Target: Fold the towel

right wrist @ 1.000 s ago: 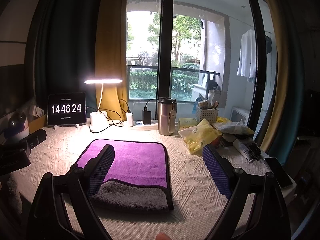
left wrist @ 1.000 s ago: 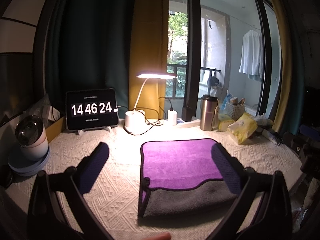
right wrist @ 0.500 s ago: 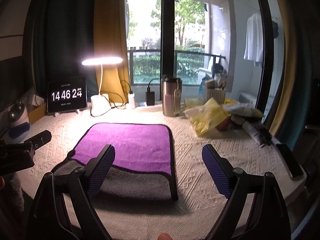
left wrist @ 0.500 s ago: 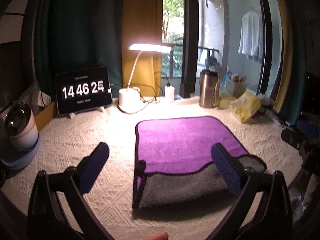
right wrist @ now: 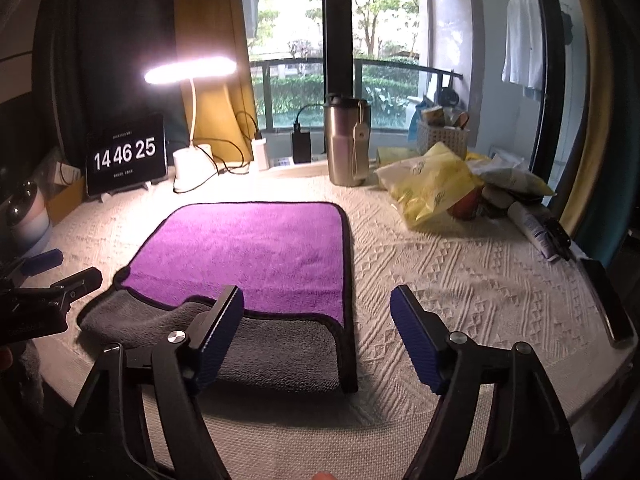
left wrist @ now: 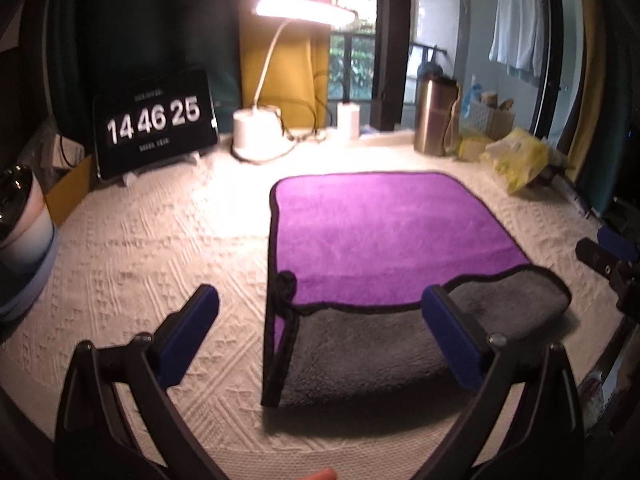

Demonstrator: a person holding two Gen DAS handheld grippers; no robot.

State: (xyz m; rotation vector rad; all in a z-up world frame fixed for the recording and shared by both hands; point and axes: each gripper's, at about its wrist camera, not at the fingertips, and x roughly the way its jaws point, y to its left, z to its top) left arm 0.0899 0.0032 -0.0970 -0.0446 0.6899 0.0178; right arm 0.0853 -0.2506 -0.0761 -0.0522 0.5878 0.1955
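The towel (left wrist: 384, 236) lies flat near the middle of the counter (left wrist: 152, 248), toward its near edge, purple side up over most of its area, with a grey band along the near side where the under layer shows past the purple hem. It appears already folded at least once: the black-piped edges run doubled down the left side, and the upper layer stops short of the lower one, so the layers are not squared. The left tool (left wrist: 320, 332) hangs above the near left corner of the towel, its jaws spread wide and holding nothing; one blue pad stands over bare counter and the other over the grey band, which suggests it is lined up to straddle that corner. The right tool (right wrist: 316, 332) is likewise wide open and empty, above the near right corner, one pad over the grey band and the other over bare counter. Neither tool can be confirmed as touching the cloth. This paired placement over the two near corners is consistent with a two-handed pickup for the next fold, probably carrying the near edge toward the far edge. The far edge of the counter carries a lamp (right wrist: 190, 70), a clock display (right wrist: 126, 156), a steel tumbler (right wrist: 346, 140) and yellow bags (right wrist: 432, 184), all well apart from the towel. Risk noted: pinching only the top layer would leave the fold uneven.
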